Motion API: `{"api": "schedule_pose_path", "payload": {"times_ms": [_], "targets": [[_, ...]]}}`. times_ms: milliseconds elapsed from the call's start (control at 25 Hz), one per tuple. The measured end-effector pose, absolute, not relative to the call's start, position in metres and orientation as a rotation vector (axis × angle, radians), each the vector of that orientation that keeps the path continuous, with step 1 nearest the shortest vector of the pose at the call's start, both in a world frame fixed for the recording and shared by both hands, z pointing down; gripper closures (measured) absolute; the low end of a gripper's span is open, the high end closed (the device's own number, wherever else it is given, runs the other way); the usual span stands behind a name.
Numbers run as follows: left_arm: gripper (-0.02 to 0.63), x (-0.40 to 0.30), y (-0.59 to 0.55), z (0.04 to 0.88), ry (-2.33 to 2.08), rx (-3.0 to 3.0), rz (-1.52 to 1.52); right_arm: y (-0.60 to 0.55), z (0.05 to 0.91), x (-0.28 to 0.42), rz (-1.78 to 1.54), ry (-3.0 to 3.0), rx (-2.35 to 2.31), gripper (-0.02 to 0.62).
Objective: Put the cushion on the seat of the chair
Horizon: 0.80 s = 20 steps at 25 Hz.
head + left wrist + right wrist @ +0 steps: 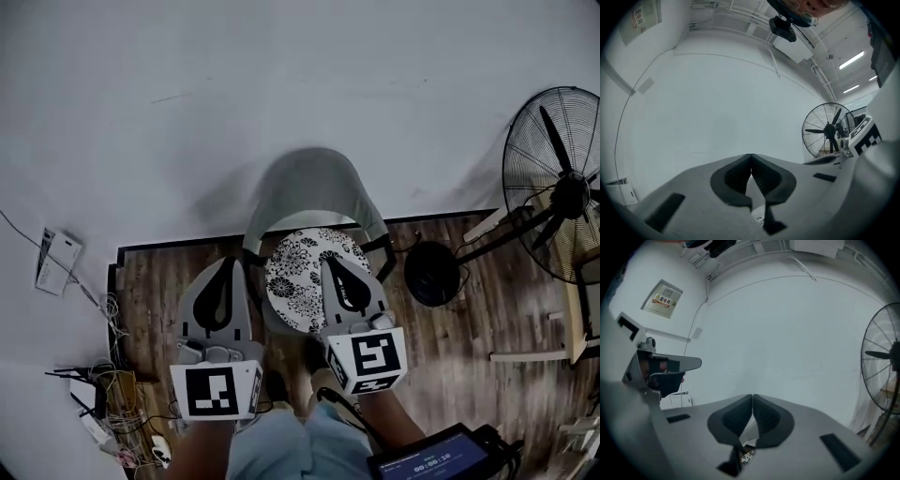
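My left claw has its two dark pads pressed tip to tip with nothing between them, and it faces the bare white wall. My right claw is the same: pads together, empty, aimed at that wall, where a small sign hangs at the upper left of its view. Just under the right pads, a sliver of the cushion shows its black-and-white flower print.

In the head view both claws sit at lower centre, side by side and apart. Between them lies the cushion, round and floral, flat on the seat of the chair. The chair's grey curved back stands just above the cushion in the frame. My right claw overlaps the cushion's right edge in the picture, and my left claw sits just beside its left edge. Neither grips it.

Further out, the dark wooden floor fills the lower right. A standing fan takes the far right edge, with its round base just right of the chair. A tangle of cables sits at lower left, and a small screen at bottom right.
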State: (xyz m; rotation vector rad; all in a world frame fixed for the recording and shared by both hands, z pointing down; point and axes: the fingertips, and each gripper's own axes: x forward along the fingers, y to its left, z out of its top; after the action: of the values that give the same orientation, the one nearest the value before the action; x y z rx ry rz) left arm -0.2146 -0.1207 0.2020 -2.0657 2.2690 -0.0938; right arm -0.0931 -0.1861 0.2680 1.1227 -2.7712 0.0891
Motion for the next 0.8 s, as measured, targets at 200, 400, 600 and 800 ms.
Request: {"api": "schedule_pose_path", "payload": {"times_ms": [200, 400, 600, 800], "targets": [[0.597, -0.214, -0.107, 0.184, 2.257, -2.052, -0.071, -0.173, 0.249, -0.085, 0.029, -2.773, 1.145, 0.59], [0.597, -0.213, -0.102, 0.167, 2.229, -2.057, -0.036, -0.168, 0.232, -0.086, -0.022, -2.789, 1.151, 0.591], [0.597, -0.212, -0.099, 0.162, 2.214, -2.063, -0.016, -0.162, 0.226, -0.084, -0.052, -2.781, 1.16, 0.592], [0.597, -0.207, -0.097, 0.158, 2.178, -2.07, -0.011, -0.159, 0.22, -0.078, -0.065, -2.776, 1.193, 0.592]]}}
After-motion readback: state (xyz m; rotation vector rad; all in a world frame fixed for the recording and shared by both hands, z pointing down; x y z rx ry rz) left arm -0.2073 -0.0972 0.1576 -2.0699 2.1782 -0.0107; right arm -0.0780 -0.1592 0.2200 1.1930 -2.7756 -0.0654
